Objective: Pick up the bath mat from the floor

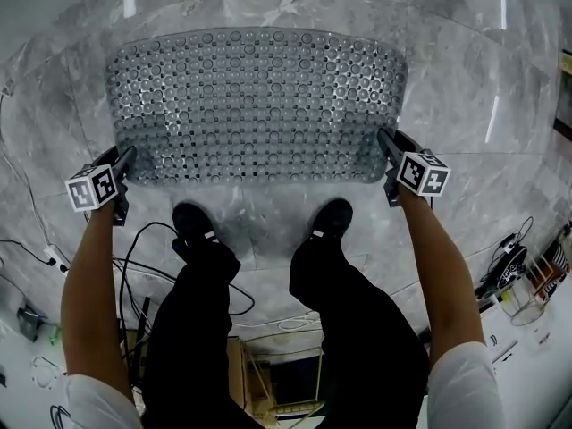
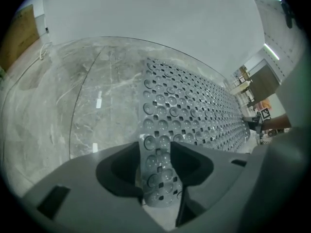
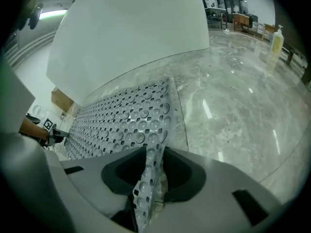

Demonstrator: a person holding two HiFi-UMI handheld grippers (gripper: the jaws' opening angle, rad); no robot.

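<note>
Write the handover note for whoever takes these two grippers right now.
Left gripper: jaws apart, near-left corner of the grey perforated rubber bath mat curled up between them, not clearly pinched.
Right gripper: shut on the mat's near-right corner.
Mat: otherwise flat on the grey marble floor.
Done: both corners reached.
To do: close the left jaws, lift the mat.

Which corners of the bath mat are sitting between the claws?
The two near corners, by the person's shoes: the left claw straddles one, the right claw the other. The bath mat's far corners lie flat on the floor.
</note>
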